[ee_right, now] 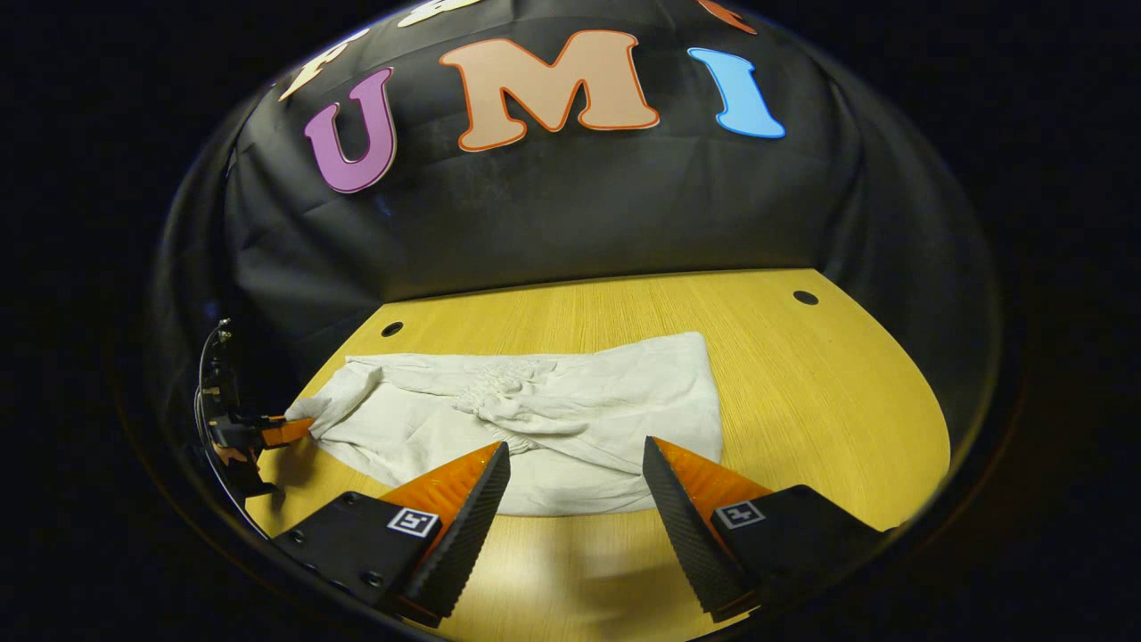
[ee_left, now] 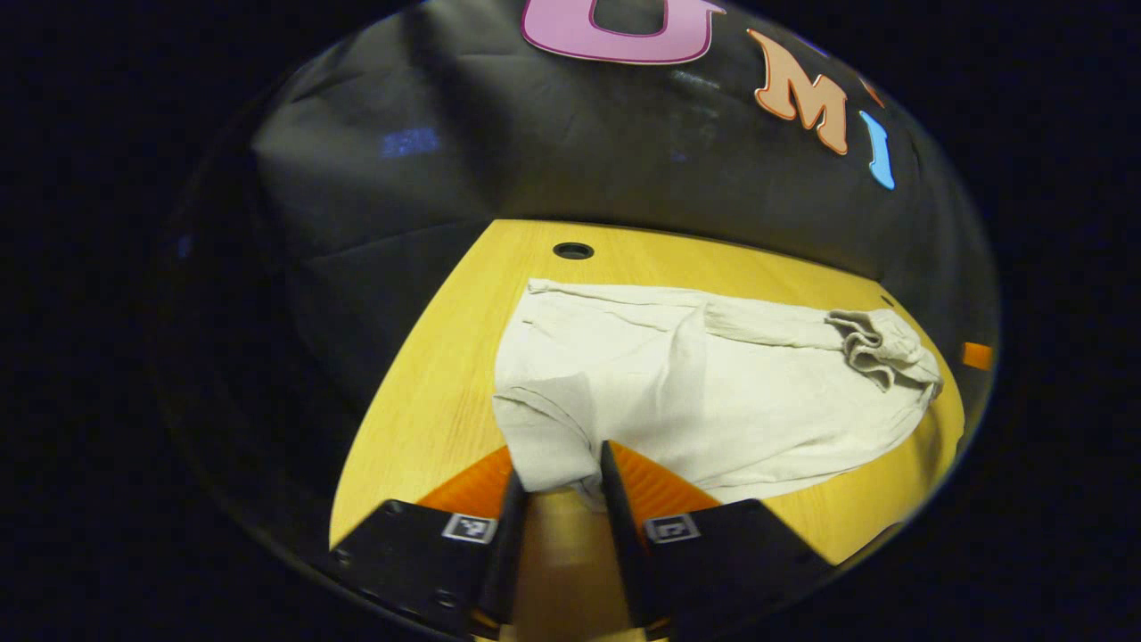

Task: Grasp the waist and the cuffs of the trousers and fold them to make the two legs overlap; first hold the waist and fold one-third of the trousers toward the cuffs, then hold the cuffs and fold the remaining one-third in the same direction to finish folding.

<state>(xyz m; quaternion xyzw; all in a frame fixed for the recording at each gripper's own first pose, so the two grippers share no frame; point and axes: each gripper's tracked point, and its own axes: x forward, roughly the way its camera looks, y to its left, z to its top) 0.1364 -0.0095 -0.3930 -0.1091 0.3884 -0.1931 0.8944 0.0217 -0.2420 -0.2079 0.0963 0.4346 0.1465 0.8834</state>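
Observation:
Cream trousers (ee_left: pixel 677 392) lie folded on the yellow wooden table (ee_left: pixel 428 392), with the gathered waist (ee_left: pixel 878 348) bunched at the far right in the left gripper view. My left gripper (ee_left: pixel 562 468) is shut on a near corner of the cloth, at the cuff end, which is pinched between both fingers. In the right gripper view the trousers (ee_right: pixel 553 419) spread across the table's middle, and the left gripper (ee_right: pixel 267 434) holds their left tip. My right gripper (ee_right: pixel 575 473) stands open over the near edge of the cloth, with nothing between its fingers.
The table (ee_right: pixel 820 392) has round cable holes at the back (ee_left: pixel 572 251) (ee_right: pixel 805 297) (ee_right: pixel 391 329). Black cloth walls close in behind and at both sides. Bare tabletop lies to the right of the trousers in the right gripper view.

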